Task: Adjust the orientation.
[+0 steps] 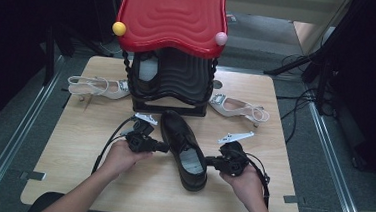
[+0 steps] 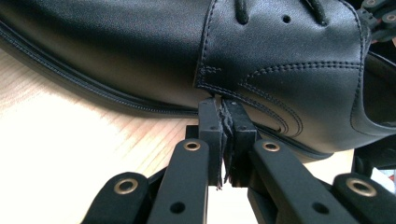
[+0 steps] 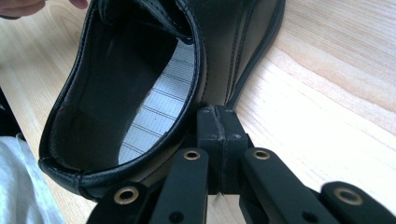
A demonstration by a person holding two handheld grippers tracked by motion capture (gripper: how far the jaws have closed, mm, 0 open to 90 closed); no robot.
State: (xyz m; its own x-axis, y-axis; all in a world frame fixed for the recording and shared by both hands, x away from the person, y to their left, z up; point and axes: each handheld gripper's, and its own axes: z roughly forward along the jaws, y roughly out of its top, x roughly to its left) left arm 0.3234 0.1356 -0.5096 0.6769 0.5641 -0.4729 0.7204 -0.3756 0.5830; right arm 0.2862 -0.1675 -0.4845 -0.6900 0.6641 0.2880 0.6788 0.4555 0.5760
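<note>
1. Black leather shoe (image 1: 185,148), high view: on table (image 1: 73,148) in front of rack (image 1: 170,79); left gripper (image 1: 162,147) and right gripper (image 1: 208,161) press its flanks.
2. Left gripper view: jaws closed together, empty, tips against shoe's side (image 2: 261,60).
3. Right gripper view: jaws closed, empty, touching shoe near heel opening (image 3: 135,93). Risk: unequal pushing may swivel or slide it.
</note>
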